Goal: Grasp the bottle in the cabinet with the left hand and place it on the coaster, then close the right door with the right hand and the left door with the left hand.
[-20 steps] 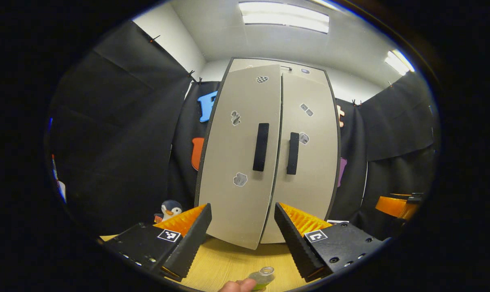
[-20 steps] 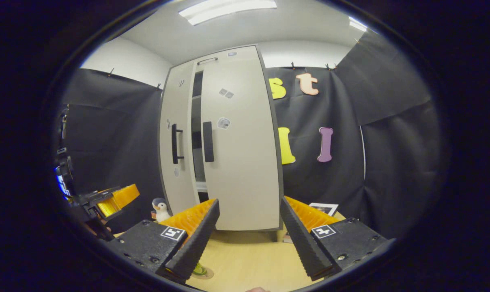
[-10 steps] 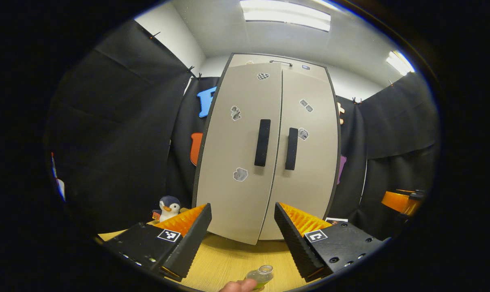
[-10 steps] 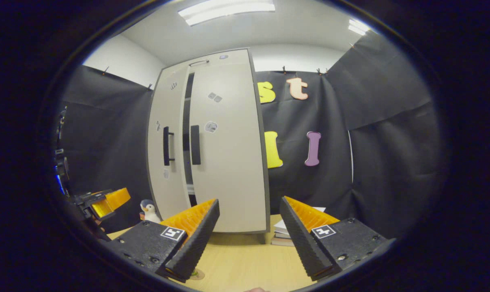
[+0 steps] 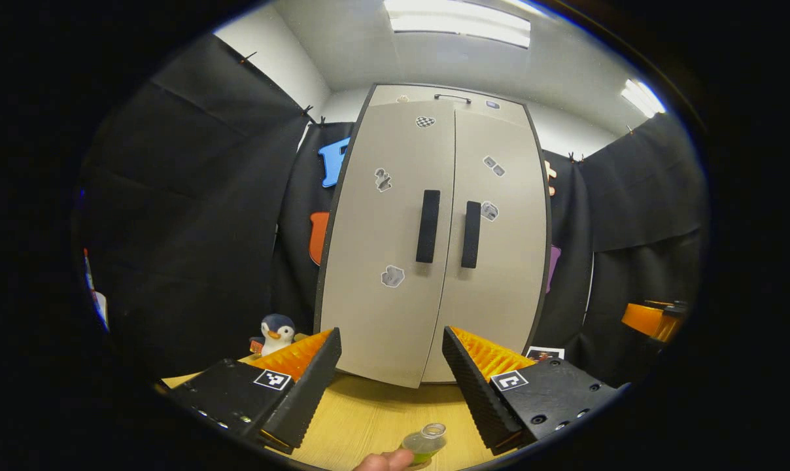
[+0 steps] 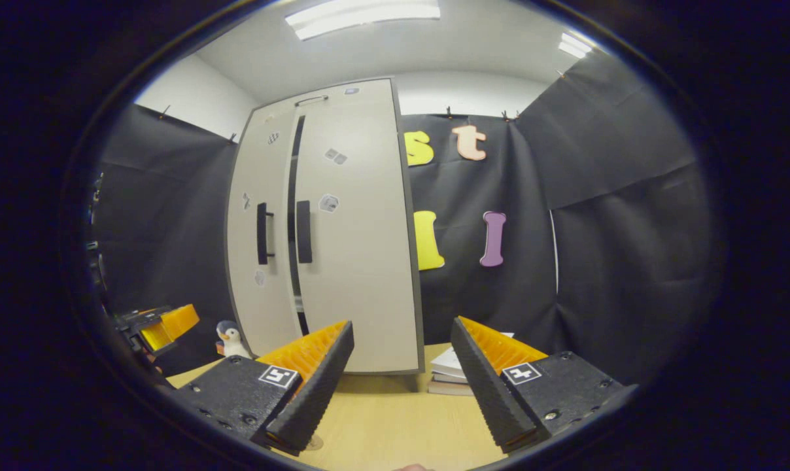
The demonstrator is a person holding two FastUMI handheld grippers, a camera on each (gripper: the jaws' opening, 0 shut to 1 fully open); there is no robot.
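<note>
- A staged recording booth inside an office-like room is suggested, not a home.
- Black cloth (image 6: pixel 604 196) is seen clipped up as walls on every side.
- White walls and ceiling strip lights (image 5: pixel 460 23) are seen above the cloth.
- A lone cabinet (image 5: pixel 434 248) is set on a wooden table (image 6: pixel 395 432), with a toy penguin (image 5: pixel 276 330) and stacked books (image 6: pixel 450 376) placed as props.

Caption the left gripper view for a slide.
Open hand-held gripper faces the cabinet; bottle stands on the table.

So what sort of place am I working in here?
Looks like a staged recording booth, not a real home: black cloth walls on every side, one grey cabinet standing on a wooden table, and a toy penguin beside it.
</note>
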